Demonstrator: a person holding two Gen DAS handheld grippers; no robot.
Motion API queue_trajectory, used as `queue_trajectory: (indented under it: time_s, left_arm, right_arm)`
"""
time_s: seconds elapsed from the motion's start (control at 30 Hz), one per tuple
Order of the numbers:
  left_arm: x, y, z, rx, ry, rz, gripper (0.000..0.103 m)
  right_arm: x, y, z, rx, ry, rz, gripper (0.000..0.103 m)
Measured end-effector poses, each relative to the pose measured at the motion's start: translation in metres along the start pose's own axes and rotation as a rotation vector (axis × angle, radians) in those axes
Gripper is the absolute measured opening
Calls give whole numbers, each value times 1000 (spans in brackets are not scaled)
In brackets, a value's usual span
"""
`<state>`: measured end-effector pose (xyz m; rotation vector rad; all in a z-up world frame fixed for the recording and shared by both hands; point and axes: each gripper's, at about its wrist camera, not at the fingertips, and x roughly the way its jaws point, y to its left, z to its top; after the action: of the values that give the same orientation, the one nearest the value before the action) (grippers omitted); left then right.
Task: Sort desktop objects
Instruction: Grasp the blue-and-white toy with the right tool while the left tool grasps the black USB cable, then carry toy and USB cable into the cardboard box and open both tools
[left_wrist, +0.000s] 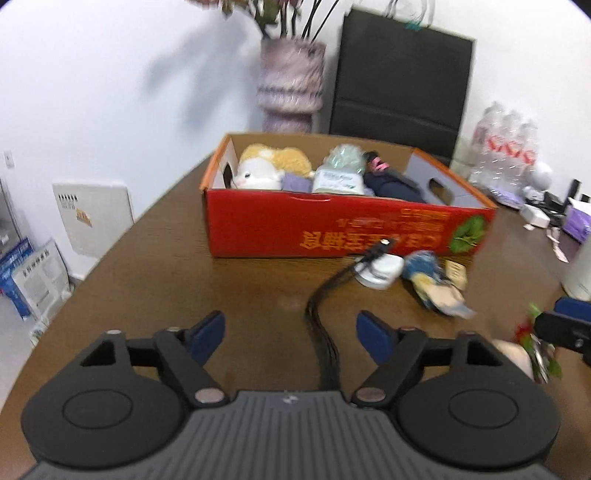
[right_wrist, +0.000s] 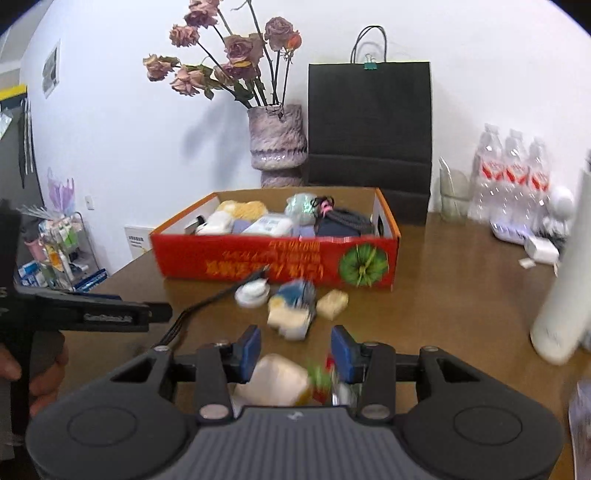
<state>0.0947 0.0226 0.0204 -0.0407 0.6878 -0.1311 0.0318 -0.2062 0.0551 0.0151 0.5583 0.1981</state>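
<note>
Lying between the right gripper's (right_wrist: 295, 354) parted fingers, a cream packet (right_wrist: 275, 382); left gripper (left_wrist: 290, 330) spread, empty.

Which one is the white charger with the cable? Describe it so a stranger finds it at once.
Start at the red cardboard box on the brown table. Just in front of its long red wall lies the white charger, left of the blue-and-cream plush toy. Only it has a black cable running from it.

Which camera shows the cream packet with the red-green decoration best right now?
The right wrist view: the cream packet lies between the open right gripper fingers, blurred but central. The left wrist view catches only part of it at the right edge, beside the right gripper's fingertip.
</note>
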Motion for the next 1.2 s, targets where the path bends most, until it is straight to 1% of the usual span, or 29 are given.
queue_trajectory:
  time_s: [0.07, 0.13, 0.2, 0.23, 0.27, 0.3, 0.33, 0.37, 0.43, 0.47, 0.5, 0.53, 0.57, 0.6, 0.67, 0.7, 0.77, 0.83, 0.9, 1.03, 1.1, 1.2]
  left_arm:
    - [17, 0, 8, -6, 22, -12, 73]
    - [29, -4, 12, 3, 47, -30, 71]
    - [36, -8, 11, 16, 51, -65, 68]
    - [40, -9, 9, 22, 50, -66, 59]
    - [42, -11, 6, 31, 28, -43, 53]
    - [43, -13, 3, 51, 9, -3, 48]
    - [44, -15, 2, 71, -4, 26, 31]
    - [44, -15, 1, 73, -13, 36, 11]
    - [42, -11, 2, 53, -6, 14, 9]
    - [41, -10, 3, 44, -4, 7, 6]
    - [40, -8, 3, 31, -5, 4, 5]
    - [38, -5, 4, 19, -12, -2, 5]
    - [31, -3, 5, 9, -29, -9, 4]
    - [23, -3, 7, 3, -51, -16, 4]
    - [3, -2, 11, -18, -102, -39, 4]
    - [-8, -1, 12, -31, -121, -47, 4]
    - [-28, 2, 15, -57, -153, -52, 4]
    - [-46, 6, 18, -76, -171, -57, 4]
    - [-63, 9, 23, -97, -184, -60, 3]
    - [-89, 11, 33, -96, -244, -53, 3]
    - [-97, 11, 39, -87, -257, -46, 3]
    - [-106, 9, 52, -78, -275, -61, 3]
  right_arm:
    - [22, 0, 13, -25, 27, -9, 41]
    - [44, 2, 22, -55, 58, -3, 41]
    - [63, 4, 28, -69, 85, 1, 41]
    - [73, 5, 30, -71, 105, 6, 41]
    - [83, 7, 32, -75, 131, 8, 41]
    - [91, 9, 33, -76, 143, 5, 41]
    - [99, 10, 34, -80, 163, 4, 41]
    - [107, 12, 35, -83, 185, 3, 41]
    - [117, 15, 34, -90, 215, 23, 40]
    - [122, 16, 33, -97, 230, 30, 40]
    - [126, 17, 33, -104, 244, 27, 39]
    - [129, 18, 31, -110, 253, 17, 32]
    - [129, 20, 30, -129, 246, -4, 28]
    - [129, 22, 29, -144, 247, -20, 20]
    - [125, 20, 29, -137, 242, -22, 8]
    - [121, 17, 29, -123, 234, -16, 8]
    - [108, 14, 31, -97, 190, -14, 7]
    - [91, 14, 34, -93, 133, -18, 7]
    - [72, 16, 38, -91, 95, -22, 7]
    - [42, 18, 48, -92, 39, -26, 7]
    - [29, 19, 51, -88, 16, -20, 7]
    - [14, 22, 55, -94, -13, -13, 8]
